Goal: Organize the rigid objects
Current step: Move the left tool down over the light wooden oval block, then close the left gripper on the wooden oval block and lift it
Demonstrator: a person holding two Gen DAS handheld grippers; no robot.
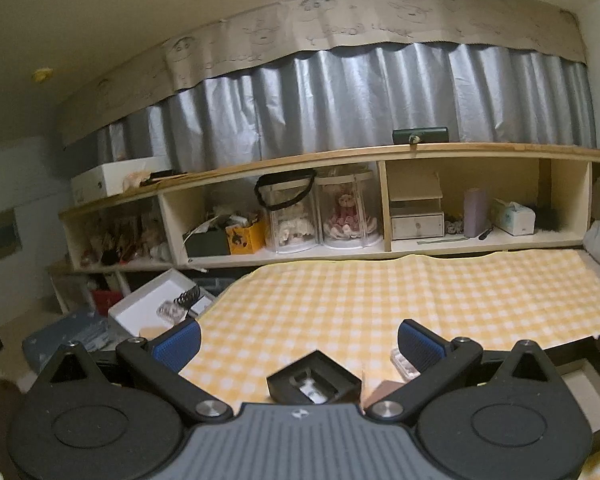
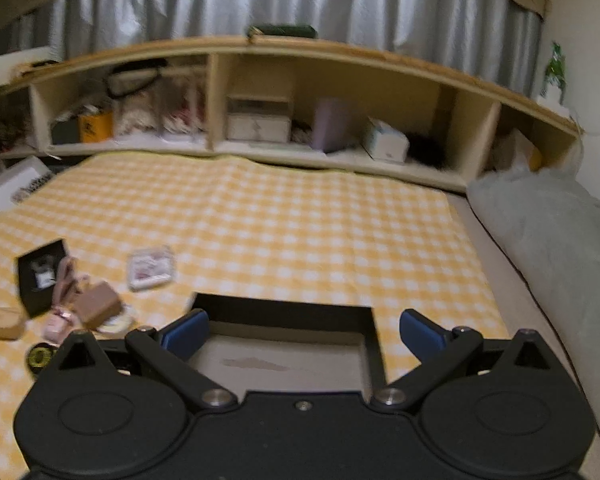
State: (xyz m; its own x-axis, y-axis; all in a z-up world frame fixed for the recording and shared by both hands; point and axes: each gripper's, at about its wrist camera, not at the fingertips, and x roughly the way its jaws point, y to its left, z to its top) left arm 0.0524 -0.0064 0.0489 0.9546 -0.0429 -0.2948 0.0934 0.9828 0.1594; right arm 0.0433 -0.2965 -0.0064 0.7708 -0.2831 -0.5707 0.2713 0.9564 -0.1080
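My left gripper (image 1: 299, 342) is open above a yellow checked cloth (image 1: 360, 300), with nothing between its blue pads. Just below it lies a small black box (image 1: 313, 380) with a white item inside, and a clear plastic case (image 1: 403, 365) sits by the right finger. My right gripper (image 2: 304, 334) is open over a black-rimmed tray (image 2: 284, 312) with a pale floor. To its left lie the small black box (image 2: 40, 276), a clear case (image 2: 152, 268), a brown box (image 2: 98, 306), a pink item (image 2: 58, 326), a wooden piece (image 2: 4, 322) and a round black-and-yellow thing (image 2: 40, 356).
A long wooden shelf (image 1: 340, 156) with cubbies of dolls, boxes and tissues runs behind the cloth, under a silver curtain (image 1: 340, 100). A white open box (image 1: 156, 300) stands off the cloth's left edge. A grey pillow (image 2: 548, 232) lies at the right.
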